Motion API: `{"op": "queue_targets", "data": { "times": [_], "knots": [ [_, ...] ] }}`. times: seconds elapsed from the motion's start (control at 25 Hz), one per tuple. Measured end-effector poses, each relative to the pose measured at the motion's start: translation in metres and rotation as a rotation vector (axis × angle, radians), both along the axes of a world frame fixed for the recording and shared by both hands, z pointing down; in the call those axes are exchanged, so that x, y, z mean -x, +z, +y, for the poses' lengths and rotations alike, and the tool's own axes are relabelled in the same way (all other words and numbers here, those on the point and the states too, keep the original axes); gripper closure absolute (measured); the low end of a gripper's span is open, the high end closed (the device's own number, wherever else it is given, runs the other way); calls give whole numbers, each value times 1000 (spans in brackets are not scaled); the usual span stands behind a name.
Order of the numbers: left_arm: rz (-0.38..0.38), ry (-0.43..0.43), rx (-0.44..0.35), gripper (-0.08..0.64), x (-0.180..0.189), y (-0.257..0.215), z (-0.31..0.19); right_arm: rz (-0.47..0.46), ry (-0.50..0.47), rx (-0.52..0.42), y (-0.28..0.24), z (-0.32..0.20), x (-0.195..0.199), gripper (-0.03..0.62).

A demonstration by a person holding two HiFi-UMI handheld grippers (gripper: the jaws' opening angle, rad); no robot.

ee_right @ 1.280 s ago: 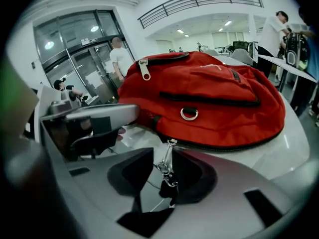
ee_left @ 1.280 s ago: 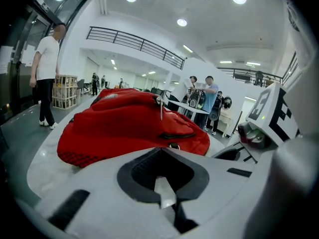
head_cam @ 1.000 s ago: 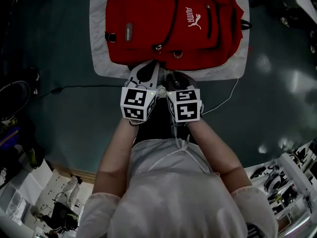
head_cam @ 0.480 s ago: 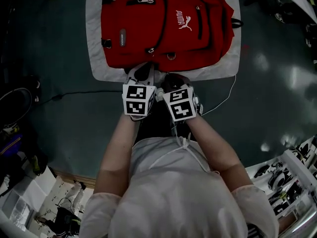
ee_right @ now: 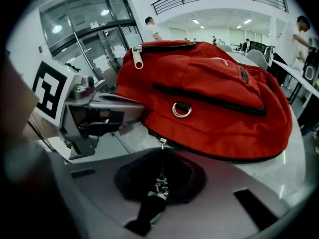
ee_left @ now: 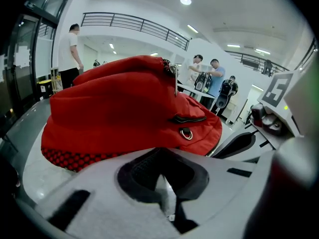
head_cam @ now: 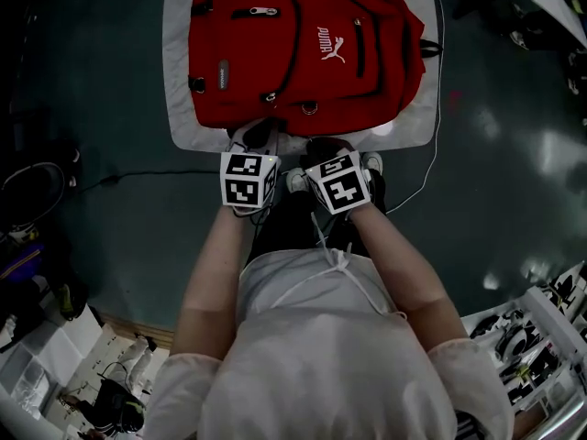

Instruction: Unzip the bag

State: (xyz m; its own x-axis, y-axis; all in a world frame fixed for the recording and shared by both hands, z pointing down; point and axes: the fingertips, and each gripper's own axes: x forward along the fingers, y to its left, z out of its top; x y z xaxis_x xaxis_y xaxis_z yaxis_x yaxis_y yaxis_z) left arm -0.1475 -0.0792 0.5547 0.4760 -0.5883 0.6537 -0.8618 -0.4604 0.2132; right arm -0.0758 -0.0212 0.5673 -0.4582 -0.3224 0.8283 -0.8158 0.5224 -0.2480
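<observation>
— Jaws of the right gripper (ee_right: pixel 158 187)?
— Closed on the zipper pull (ee_right: pixel 160 176) at the near edge of the red bag (head_cam: pixel 303 49).
— And the left gripper (ee_left: pixel 164 185)?
— Closed too, with something pale between them, perhaps cloth. The bag lies on a grey cloth (head_cam: pixel 176 108), just ahead of both.

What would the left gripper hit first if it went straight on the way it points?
The red backpack: its near side stands right ahead of the left gripper, beyond a strip of pale mat. Depth is hard to judge, but it looks close.
</observation>
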Motion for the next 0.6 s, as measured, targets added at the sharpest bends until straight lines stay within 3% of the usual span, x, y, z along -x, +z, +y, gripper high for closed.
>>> {"op": "queue_targets", "data": {
  "times": [0.36,0.6],
  "knots": [
    [-23,-64,-2,540,3,2,0,-23,-87,44,0,3,-24,564],
    [-79,-110,-42,540,5,2,0,-14,-123,70,1,2,-50,565]
  ]
}}
